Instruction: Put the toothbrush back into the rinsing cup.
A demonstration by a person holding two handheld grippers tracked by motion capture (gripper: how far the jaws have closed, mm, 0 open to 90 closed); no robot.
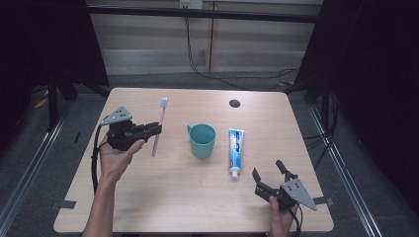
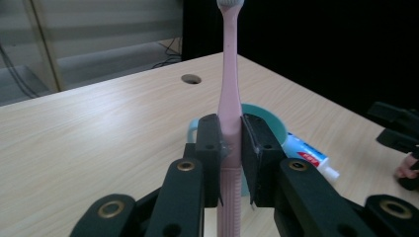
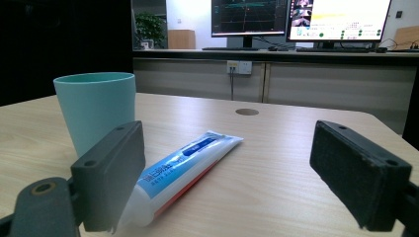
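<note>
A pale wooden bench [image 1: 163, 197] stands on a grey floor, with a round cable hole [image 1: 234, 103] near its far edge and dark curtains to either side. Beyond it, in the right gripper view, two lit monitors [image 3: 301, 17] sit on a long counter.

At the middle of the bench stands a teal cup [image 1: 202, 140], upright, its handle turned toward the person's left. Just to its right lies a white and blue toothpaste tube [image 1: 236, 150], flat on the wood, cap end toward the person and apart from the cup.

On the left side, the left gripper [image 1: 157, 129] is held above the bench in the person's left hand [image 1: 116, 158], its fingers [image 2: 210, 148] clamped on the handle of a pink toothbrush [image 1: 158, 129]. The toothbrush is off the wood, to the left of the cup and clear of it, its white bristle head [image 1: 163, 102] pointing toward the far edge. In the left gripper view the handle runs straight up between the two pads, gripped on its lower part, with the cup behind it.

Near the right front corner, the right gripper [image 1: 269, 172] rests low in the person's right hand [image 1: 280, 217]. Its fingers [image 3: 111, 173] are spread wide with nothing between them, pointed toward the cap end of the toothpaste tube, near it but not touching.
</note>
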